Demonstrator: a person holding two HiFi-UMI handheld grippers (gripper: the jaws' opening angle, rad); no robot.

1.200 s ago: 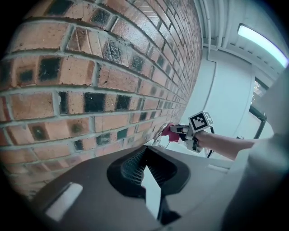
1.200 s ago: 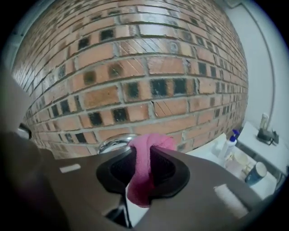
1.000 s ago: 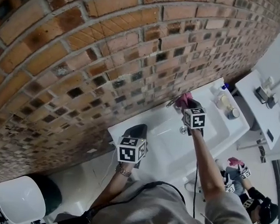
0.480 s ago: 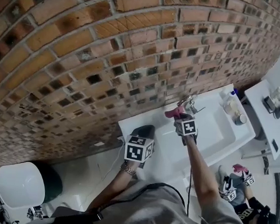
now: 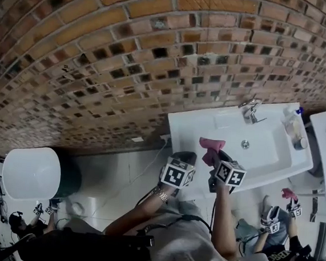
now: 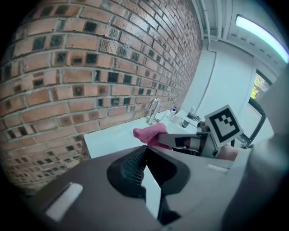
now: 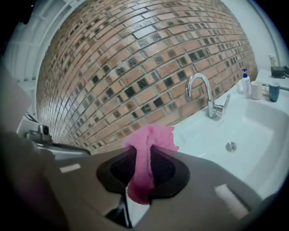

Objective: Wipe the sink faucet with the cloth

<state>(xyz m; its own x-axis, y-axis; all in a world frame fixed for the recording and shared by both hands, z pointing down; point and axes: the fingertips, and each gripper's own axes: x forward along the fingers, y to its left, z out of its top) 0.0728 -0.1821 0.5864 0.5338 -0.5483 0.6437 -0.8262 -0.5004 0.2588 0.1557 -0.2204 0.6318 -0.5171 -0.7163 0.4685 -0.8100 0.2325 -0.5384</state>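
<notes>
The chrome faucet (image 5: 250, 110) stands at the back of the white sink (image 5: 197, 127), against the brick wall. My right gripper (image 5: 210, 154) is shut on a pink cloth (image 5: 212, 144) over the sink's front left part, well away from the faucet. In the right gripper view the cloth (image 7: 146, 155) bulges out between the jaws of the right gripper (image 7: 144, 158), and the faucet (image 7: 203, 92) is ahead to the right. My left gripper (image 5: 185, 157) hangs beside the sink's left front corner. The left gripper (image 6: 145, 149) is shut and empty in its own view.
A soap bottle (image 5: 293, 118) and cups (image 5: 299, 142) stand at the sink's right end. A drain (image 5: 245, 144) lies in the basin. A white round fixture (image 5: 31, 172) sits on the floor at the left. The brick wall (image 5: 159, 52) runs behind it all.
The right gripper has drawn back with the pink cloth from the faucet to the sink's front left. The left gripper has stayed near the sink's left front corner.
</notes>
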